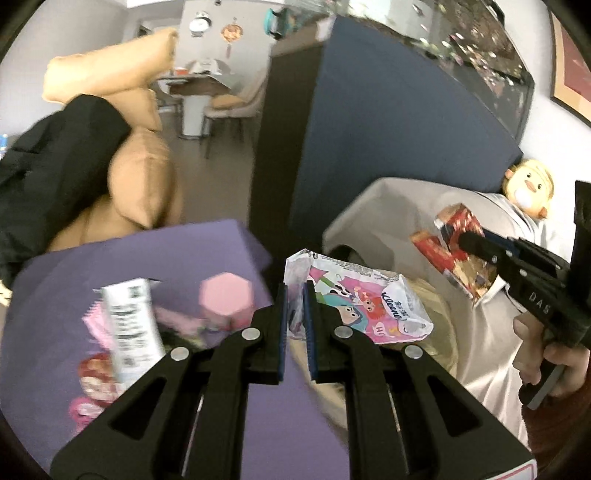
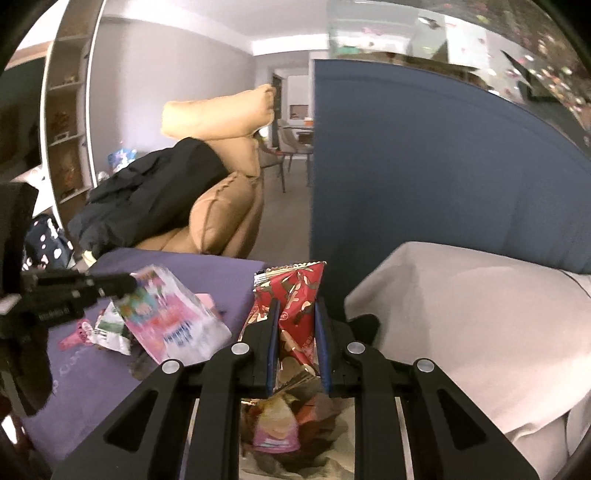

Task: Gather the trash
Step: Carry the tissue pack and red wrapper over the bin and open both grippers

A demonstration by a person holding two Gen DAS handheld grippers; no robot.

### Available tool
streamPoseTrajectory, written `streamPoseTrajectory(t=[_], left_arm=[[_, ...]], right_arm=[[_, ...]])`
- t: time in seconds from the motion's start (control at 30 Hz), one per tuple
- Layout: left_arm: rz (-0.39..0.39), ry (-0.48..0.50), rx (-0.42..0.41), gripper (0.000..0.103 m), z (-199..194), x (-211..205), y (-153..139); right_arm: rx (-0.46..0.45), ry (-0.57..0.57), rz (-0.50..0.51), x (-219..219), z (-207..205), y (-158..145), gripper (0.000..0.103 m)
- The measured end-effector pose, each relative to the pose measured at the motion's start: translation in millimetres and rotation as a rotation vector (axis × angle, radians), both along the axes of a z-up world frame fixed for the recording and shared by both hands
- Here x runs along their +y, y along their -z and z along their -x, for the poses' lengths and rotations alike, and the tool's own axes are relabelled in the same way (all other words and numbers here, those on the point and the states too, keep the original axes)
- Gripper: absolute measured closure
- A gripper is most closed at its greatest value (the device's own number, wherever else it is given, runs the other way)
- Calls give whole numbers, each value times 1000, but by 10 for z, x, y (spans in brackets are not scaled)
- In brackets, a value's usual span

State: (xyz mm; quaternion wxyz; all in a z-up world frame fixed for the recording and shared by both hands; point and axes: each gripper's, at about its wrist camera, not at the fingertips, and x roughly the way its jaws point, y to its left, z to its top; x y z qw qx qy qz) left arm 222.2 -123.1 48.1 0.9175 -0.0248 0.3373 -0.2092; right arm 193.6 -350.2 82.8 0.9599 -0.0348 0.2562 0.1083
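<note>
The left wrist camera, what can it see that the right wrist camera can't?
Only the left wrist view shows a yellow duck plush, a wall clock and the hand holding the right gripper.

Only the right wrist view shows tall shelves and a heap of wrappers below the right gripper.

Both show the cartoon tissue wrapper pinched in the left gripper, the red snack wrapper in the right gripper, the purple surface, tan cushions and blue panel.

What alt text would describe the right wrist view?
The right gripper is shut on a red snack wrapper above a purple surface. At left, the left gripper holds a pink cartoon-print tissue packet; a tan sofa and blue partition stand behind.
</note>
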Motion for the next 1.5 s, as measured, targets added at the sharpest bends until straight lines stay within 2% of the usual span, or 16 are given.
streamPoseTrajectory(t=[0.23, 0.37, 0.6, 0.67, 0.73, 0.93, 1.17, 1.4, 1.47, 1.5], left_arm=[[-36, 78, 42, 95, -88, -562, 204], [-68, 91, 67, 95, -155, -810, 303], [-66, 83, 115, 94, -250, -932, 456], [-52, 81, 129, 80, -253, -901, 487], [-36, 67, 134, 72, -248, -836, 489], [-11, 33, 107, 67, -135, -599, 392], [-52, 18, 48, 62, 180, -235, 276], [-48, -16, 38, 59, 421, 250, 283], [-39, -29, 41, 57, 464, 401, 303], [-36, -36, 44, 57, 475, 454, 314]], right_arm=[[-38, 41, 0, -318, 9, -3, 85], [-49, 62, -22, -489, 10, 24, 85], [-21, 68, -56, -596, 13, 194, 85], [-11, 65, -63, -599, 10, 240, 85], [0, 60, -66, -567, -7, 279, 85], [32, 15, -52, -363, -37, 391, 85], [97, -20, -26, -125, -76, 611, 85], [160, -18, -33, -37, -129, 807, 85], [174, -4, -36, -28, -162, 847, 81], [182, 8, -39, -28, -176, 870, 75]])
